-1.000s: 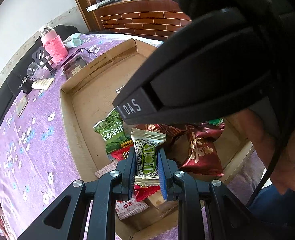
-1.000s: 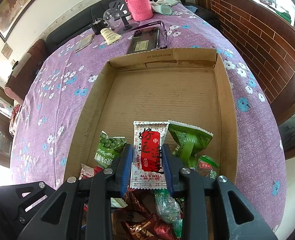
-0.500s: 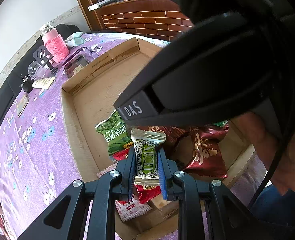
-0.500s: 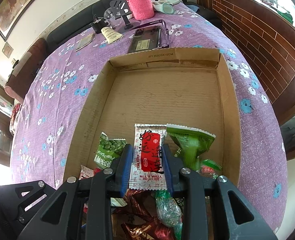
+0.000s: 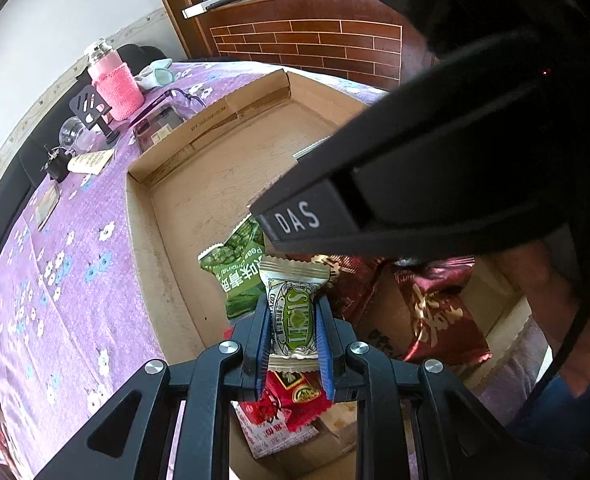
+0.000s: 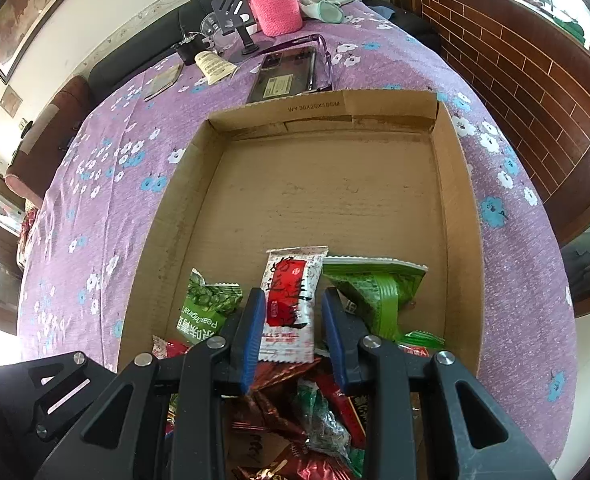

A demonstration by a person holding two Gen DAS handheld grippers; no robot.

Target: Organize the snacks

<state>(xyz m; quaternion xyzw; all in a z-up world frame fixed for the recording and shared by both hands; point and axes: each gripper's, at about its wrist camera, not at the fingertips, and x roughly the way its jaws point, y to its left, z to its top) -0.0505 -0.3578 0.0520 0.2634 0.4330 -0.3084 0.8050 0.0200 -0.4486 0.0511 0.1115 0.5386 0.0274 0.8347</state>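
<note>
My left gripper [image 5: 291, 332] is shut on a small white and green snack packet [image 5: 293, 312] above the near end of a shallow cardboard box [image 5: 147, 236]. My right gripper [image 6: 291, 320] is shut on a white packet with a red label [image 6: 291, 300] over the same box [image 6: 451, 216]. Under both lie a green pea packet [image 5: 235, 276] [image 6: 203, 312], dark red foil packets [image 5: 435, 316], a green folded packet [image 6: 375, 292] and red packets [image 5: 287, 400]. The right gripper's black body [image 5: 435, 184] hides much of the box in the left wrist view.
The box sits on a purple flowered tablecloth [image 6: 107, 168]. Beyond it stand a pink-sleeved bottle [image 6: 273, 4], a black phone stand [image 6: 231, 12], a phone with glasses [image 6: 291, 70], a glass and small papers. A brick wall [image 6: 527, 68] is at the right.
Both grippers have moved slightly forward over the box with their packets held. The pile below has shifted a little toward the near edge of each view.
</note>
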